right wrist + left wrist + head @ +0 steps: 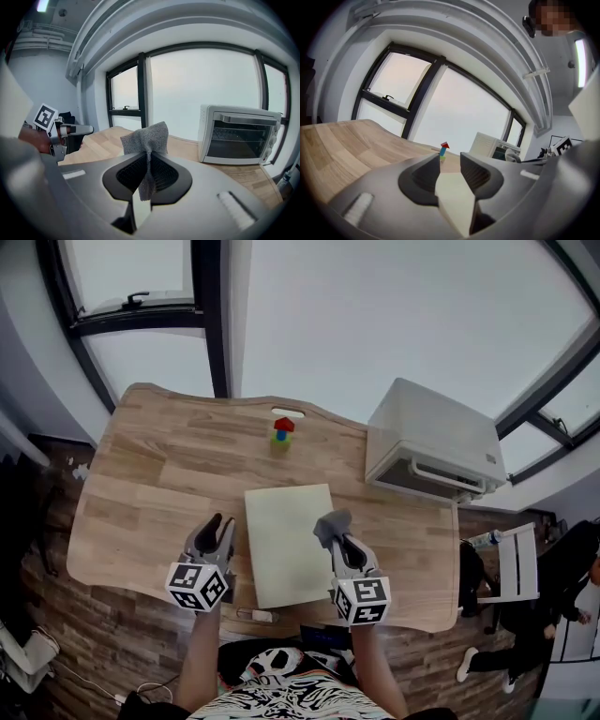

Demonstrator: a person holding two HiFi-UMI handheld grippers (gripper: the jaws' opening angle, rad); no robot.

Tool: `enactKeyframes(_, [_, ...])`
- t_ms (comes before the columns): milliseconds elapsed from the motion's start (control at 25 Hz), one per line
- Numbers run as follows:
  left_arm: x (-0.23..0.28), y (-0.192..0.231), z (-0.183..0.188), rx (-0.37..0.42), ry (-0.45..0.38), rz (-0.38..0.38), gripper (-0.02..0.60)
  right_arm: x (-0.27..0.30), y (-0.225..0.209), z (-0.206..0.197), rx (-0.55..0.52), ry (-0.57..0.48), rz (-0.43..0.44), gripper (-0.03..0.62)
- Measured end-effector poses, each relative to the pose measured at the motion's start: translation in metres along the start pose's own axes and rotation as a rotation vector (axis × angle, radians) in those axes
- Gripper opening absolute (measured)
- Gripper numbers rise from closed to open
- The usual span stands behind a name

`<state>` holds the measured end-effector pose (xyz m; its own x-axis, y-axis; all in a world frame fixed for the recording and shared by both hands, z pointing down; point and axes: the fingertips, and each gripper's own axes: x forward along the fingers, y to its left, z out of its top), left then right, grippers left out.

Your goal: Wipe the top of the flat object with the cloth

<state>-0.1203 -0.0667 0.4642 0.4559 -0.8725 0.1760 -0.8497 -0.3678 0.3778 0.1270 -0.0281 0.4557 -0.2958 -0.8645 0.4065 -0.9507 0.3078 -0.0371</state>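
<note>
Here, right tongs (149,159) pinch coarse grey cloth (145,137) beside pale rectangular board (286,545).

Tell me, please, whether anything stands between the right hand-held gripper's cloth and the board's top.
Nothing visible does. The right hand-held gripper holds the grey cloth at the right edge of the board, and its top is bare. The left hand-held gripper is off its left edge; the block stack stands beyond its far end.
</note>
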Motion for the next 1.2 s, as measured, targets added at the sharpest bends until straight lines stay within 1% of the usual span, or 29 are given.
enactKeyframes(120, [0.012, -0.001, -0.002, -0.01, 0.002, 0.003, 0.141, 0.007, -0.011, -0.001, 0.0, 0.001, 0.002, 0.021])
enactKeyframes(320, [0.021, 0.001, -0.016, 0.023, 0.051, 0.016, 0.142, 0.018, -0.025, -0.01, 0.026, 0.015, 0.0, 0.021])
enactKeyframes(600, [0.021, 0.009, -0.037, 0.032, 0.108, 0.043, 0.152, 0.033, -0.029, -0.022, 0.026, 0.052, 0.02, 0.021])
enactKeyframes(720, [0.023, 0.015, -0.044, 0.017, 0.118, 0.055, 0.152, 0.041, -0.029, -0.026, 0.021, 0.066, 0.03, 0.021])
enactKeyframes(920, [0.027, 0.023, -0.064, -0.05, 0.152, 0.073, 0.152, 0.051, -0.033, -0.033, 0.019, 0.09, 0.034, 0.021])
enactKeyframes(1200, [0.036, 0.025, -0.092, -0.078, 0.218, 0.067, 0.152, 0.065, -0.039, -0.045, 0.017, 0.127, 0.037, 0.021])
